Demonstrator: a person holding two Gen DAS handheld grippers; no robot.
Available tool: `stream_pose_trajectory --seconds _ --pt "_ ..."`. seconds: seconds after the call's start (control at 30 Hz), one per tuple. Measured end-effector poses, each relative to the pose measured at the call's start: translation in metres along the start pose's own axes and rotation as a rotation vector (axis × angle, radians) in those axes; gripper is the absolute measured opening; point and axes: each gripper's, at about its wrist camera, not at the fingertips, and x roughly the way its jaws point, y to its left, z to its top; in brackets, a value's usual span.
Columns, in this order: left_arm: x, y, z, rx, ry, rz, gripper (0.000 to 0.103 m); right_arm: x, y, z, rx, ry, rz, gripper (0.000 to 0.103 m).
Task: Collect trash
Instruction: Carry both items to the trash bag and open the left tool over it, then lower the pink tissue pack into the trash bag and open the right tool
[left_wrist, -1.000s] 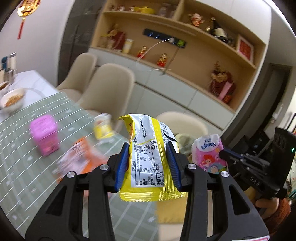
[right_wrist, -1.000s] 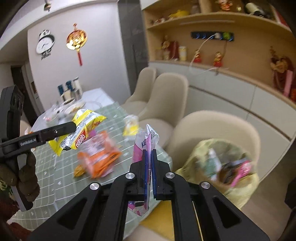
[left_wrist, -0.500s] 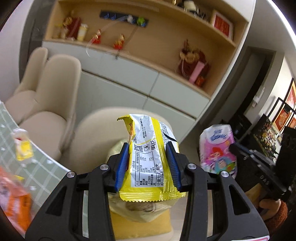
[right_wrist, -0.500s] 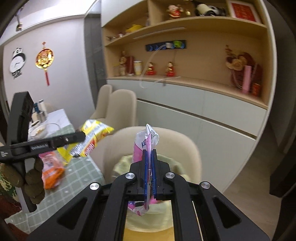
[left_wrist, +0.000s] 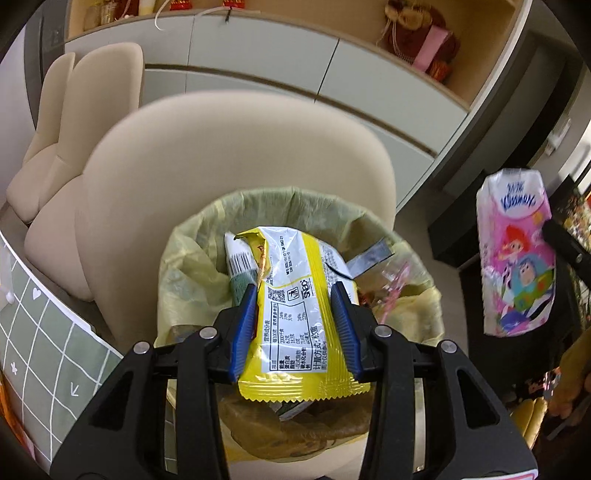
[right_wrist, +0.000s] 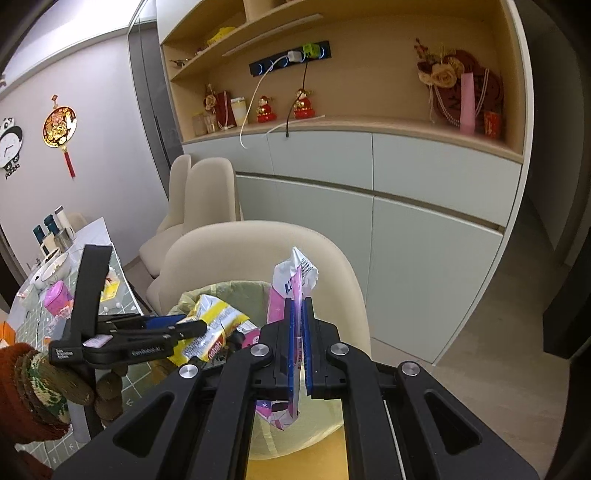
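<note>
The yellow wrapper (left_wrist: 301, 314) hides much of the trash bag's (left_wrist: 192, 258) contents.

Place: home dining room.
Seating: cream chairs (right_wrist: 207, 192) at 11 o'clock.
Storage: wall cabinets (right_wrist: 406, 177) at 1 o'clock, ornament shelves (right_wrist: 332, 122) above.
Table: checked cloth (left_wrist: 40, 332) at 8 o'clock.

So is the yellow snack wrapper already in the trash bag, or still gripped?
Still gripped. The left claw is shut on the yellow wrapper, holding it above the open trash bag, not released.
</note>
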Motion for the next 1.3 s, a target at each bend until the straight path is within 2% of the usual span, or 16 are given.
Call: stream_pose_trajectory --seconds 0.13,0.27,0.5,0.8,0.93,1.17,1.3 --pt "0.010 -0.002 -0.002 -0.013 0.032 -0.002 0.039 0.007 0.000 0.000 0.008 0.013 0.012 0.006" --pt "0.006 0.004 -0.005 -0.032 0.033 -0.031 0.046 0.013 0.001 0.001 0.009 0.019 0.024 0.006" --pt "-0.021 0.012 -0.006 -0.066 -0.026 -0.058 0.052 0.020 0.011 0.000 -0.002 0.031 0.041 0.006" --pt "-0.071 0.024 -0.018 -0.117 -0.110 -0.049 0.052 0.025 0.032 0.005 -0.033 0.014 0.081 0.006" --pt "-0.084 0.028 -0.026 -0.144 -0.124 -0.052 0.052 0.030 0.049 0.011 -0.058 0.006 0.106 0.006" --pt "-0.104 0.042 -0.046 -0.183 -0.141 -0.030 0.052 0.064 0.068 0.007 -0.086 0.043 0.134 0.006" --pt "-0.112 0.054 -0.056 -0.216 -0.145 -0.005 0.052 0.093 0.074 -0.006 -0.104 0.107 0.136 0.006"
